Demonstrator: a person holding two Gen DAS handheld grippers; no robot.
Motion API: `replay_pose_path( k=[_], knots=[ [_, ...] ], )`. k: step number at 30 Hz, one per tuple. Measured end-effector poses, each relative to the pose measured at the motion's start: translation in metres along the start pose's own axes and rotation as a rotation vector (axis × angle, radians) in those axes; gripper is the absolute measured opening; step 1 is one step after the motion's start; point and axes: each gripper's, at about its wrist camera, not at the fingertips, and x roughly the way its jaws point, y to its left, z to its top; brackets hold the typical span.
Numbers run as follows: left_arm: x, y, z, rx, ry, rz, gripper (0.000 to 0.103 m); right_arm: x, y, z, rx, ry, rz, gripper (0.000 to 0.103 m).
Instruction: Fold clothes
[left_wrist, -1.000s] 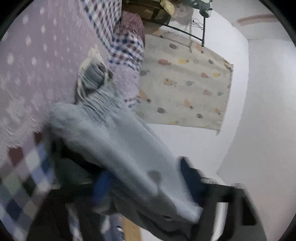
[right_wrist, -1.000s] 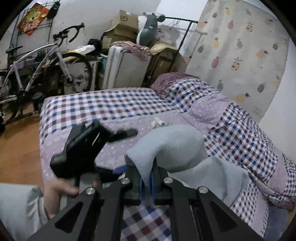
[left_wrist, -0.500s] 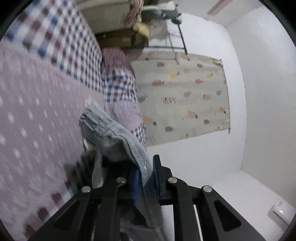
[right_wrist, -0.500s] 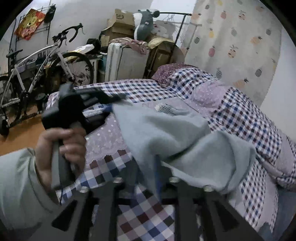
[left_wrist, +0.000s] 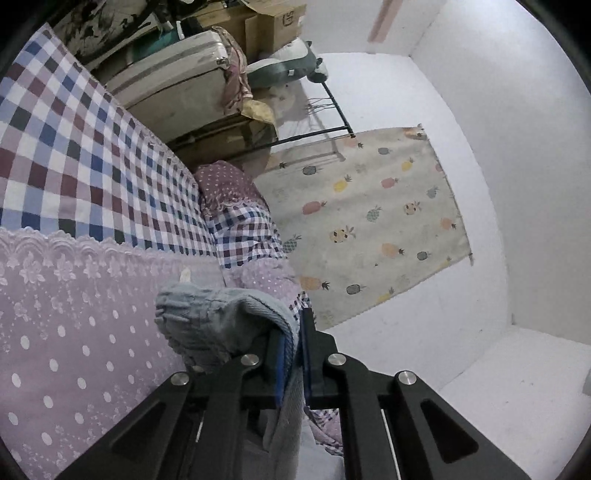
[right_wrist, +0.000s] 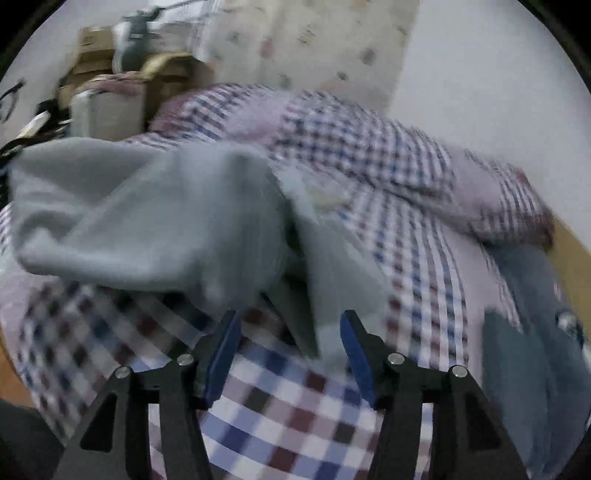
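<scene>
A light grey-blue knit garment (left_wrist: 207, 317) with a ribbed cuff hangs over the bed; my left gripper (left_wrist: 293, 332) is shut on its edge, cloth pinched between the blue pads. In the right wrist view the same grey garment (right_wrist: 155, 218) spreads across the checked bed, blurred by motion. My right gripper (right_wrist: 290, 332) is open, its blue pads wide apart, with a flap of the cloth hanging between them but not clamped.
The bed has a checked sheet (left_wrist: 74, 147) and a lilac dotted cover (left_wrist: 66, 332). A pillow (left_wrist: 225, 184) lies at the head, suitcase and boxes (left_wrist: 173, 85) behind. A pineapple-print cloth (left_wrist: 369, 229) hangs on the wall. Dark blue clothing (right_wrist: 524, 332) lies at the right bed edge.
My right gripper has opened and let go of the garment, which now spreads in front of it. My left gripper keeps its hold and has swung toward the head of the bed.
</scene>
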Motion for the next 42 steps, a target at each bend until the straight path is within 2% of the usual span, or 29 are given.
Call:
replay_pose_path(
  k=[4, 9, 10, 11, 12, 16, 22, 24, 28, 29, 31, 32, 36, 39, 41, 42],
  knots=[
    [0.001, 0.006, -0.002, -0.004, -0.001, 0.033, 0.005, 0.033, -0.024, -0.021, 0.074, 0.054, -0.032, 0.061],
    [0.003, 0.013, -0.004, -0.008, -0.003, 0.073, 0.005, 0.058, -0.032, -0.019, 0.082, 0.047, -0.059, 0.058],
    [0.003, 0.014, -0.004, -0.009, -0.004, 0.081, 0.005, 0.059, -0.035, -0.016, 0.084, 0.04, -0.067, 0.054],
    [0.003, 0.016, -0.005, -0.009, -0.007, 0.089, 0.005, 0.059, -0.038, -0.013, 0.087, 0.032, -0.074, 0.028],
    [0.003, 0.017, -0.005, -0.01, -0.01, 0.097, 0.005, 0.06, -0.041, -0.009, 0.09, 0.024, -0.081, 0.019],
    [0.003, 0.023, -0.005, -0.011, -0.022, 0.128, 0.005, 0.062, -0.053, 0.003, 0.101, -0.006, -0.111, 0.01],
    [0.002, 0.031, -0.007, -0.034, -0.02, 0.142, 0.005, -0.01, -0.135, 0.025, 0.205, -0.133, -0.182, 0.006],
    [0.003, 0.031, -0.008, -0.034, -0.007, 0.138, 0.005, -0.034, -0.16, 0.035, 0.197, -0.168, -0.242, 0.006],
    [0.008, 0.026, -0.015, -0.033, 0.029, 0.106, 0.005, -0.063, -0.211, 0.053, 0.25, -0.201, -0.3, 0.006],
    [0.01, 0.023, -0.017, -0.016, 0.034, 0.108, 0.005, -0.063, -0.224, 0.057, 0.271, -0.195, -0.3, 0.007],
    [0.013, 0.017, -0.02, 0.016, 0.037, 0.114, 0.005, -0.055, -0.224, 0.05, 0.285, -0.166, -0.296, 0.009],
    [0.014, 0.017, -0.021, 0.02, 0.038, 0.116, 0.005, -0.05, -0.223, 0.047, 0.292, -0.15, -0.293, 0.014],
    [0.017, 0.022, -0.021, 0.002, 0.047, 0.131, 0.005, -0.033, -0.219, 0.032, 0.318, -0.088, -0.284, 0.058],
    [0.019, 0.028, -0.019, -0.013, 0.07, 0.142, 0.005, -0.02, -0.217, 0.021, 0.337, -0.042, -0.277, 0.069],
    [0.02, 0.032, -0.017, -0.017, 0.09, 0.152, 0.005, -0.02, -0.206, 0.008, 0.353, -0.04, -0.259, 0.071],
    [0.02, 0.034, -0.016, -0.016, 0.102, 0.159, 0.006, -0.025, -0.195, -0.005, 0.37, -0.057, -0.211, 0.071]
  ],
)
